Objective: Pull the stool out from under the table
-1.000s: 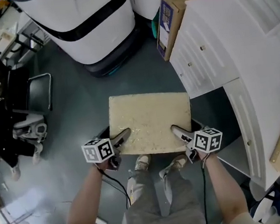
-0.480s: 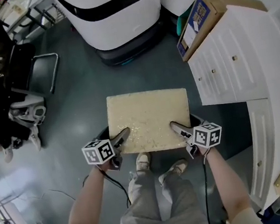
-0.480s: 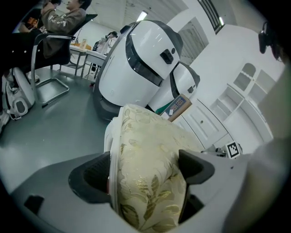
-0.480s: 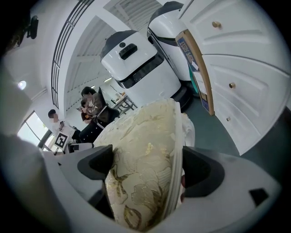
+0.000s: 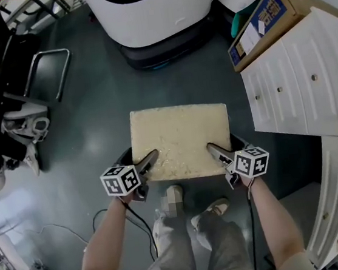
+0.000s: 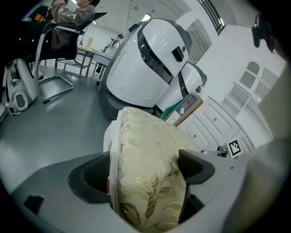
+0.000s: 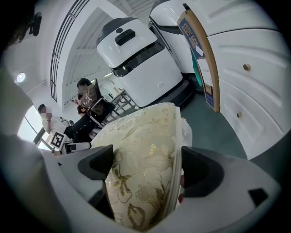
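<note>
- Left gripper (image 5: 147, 163), lower left of centre: your jaws pinch the stool's (image 5: 181, 141) left near edge.
- Stool, frame centre, over open floor: the cushion's long axis runs left to right. It lies straight ahead of both grippers, equally near each, and looks already clear of any table.
- Right gripper (image 5: 217, 154): your jaws clamp the right near edge.
- White drawers (image 5: 285, 86), right: shut.
- Cardboard box (image 5: 268, 18), upper right: closed, contents unseen.

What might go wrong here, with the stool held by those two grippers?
The left gripper and right gripper pinch only the soft cushion edge of the stool, so it might slip or tilt. The person's shoe stands right behind the stool, so a further pull toward the body could knock into it.
</note>
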The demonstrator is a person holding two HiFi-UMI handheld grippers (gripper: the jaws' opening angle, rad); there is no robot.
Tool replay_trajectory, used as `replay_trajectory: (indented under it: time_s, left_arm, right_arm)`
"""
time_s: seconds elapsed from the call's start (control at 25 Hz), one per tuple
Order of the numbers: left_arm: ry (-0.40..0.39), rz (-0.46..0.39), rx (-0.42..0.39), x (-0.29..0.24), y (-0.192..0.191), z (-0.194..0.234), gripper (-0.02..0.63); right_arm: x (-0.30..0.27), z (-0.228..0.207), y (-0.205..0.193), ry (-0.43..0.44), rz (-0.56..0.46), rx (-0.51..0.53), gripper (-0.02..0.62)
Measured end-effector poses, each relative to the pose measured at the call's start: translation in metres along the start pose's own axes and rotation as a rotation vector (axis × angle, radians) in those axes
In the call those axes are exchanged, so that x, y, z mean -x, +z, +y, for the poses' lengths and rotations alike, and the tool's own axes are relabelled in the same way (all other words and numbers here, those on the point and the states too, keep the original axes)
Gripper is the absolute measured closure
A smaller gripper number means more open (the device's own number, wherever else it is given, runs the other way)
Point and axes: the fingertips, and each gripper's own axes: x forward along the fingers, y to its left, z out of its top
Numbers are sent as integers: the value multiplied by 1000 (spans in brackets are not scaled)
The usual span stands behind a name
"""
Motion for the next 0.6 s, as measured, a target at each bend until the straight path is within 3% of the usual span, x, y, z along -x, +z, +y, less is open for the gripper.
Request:
replay_trajectory:
  time_s: [0.32,0.6]
  left_arm:
    - [-23,-25,5,-10,-12,15,133]
    - [-26,20,10,-4,-35,17,133]
  right_arm:
    - [-11,-3,-7,-1,-22,49,109]
    - [-7,-1,-29,-3,8,59,109]
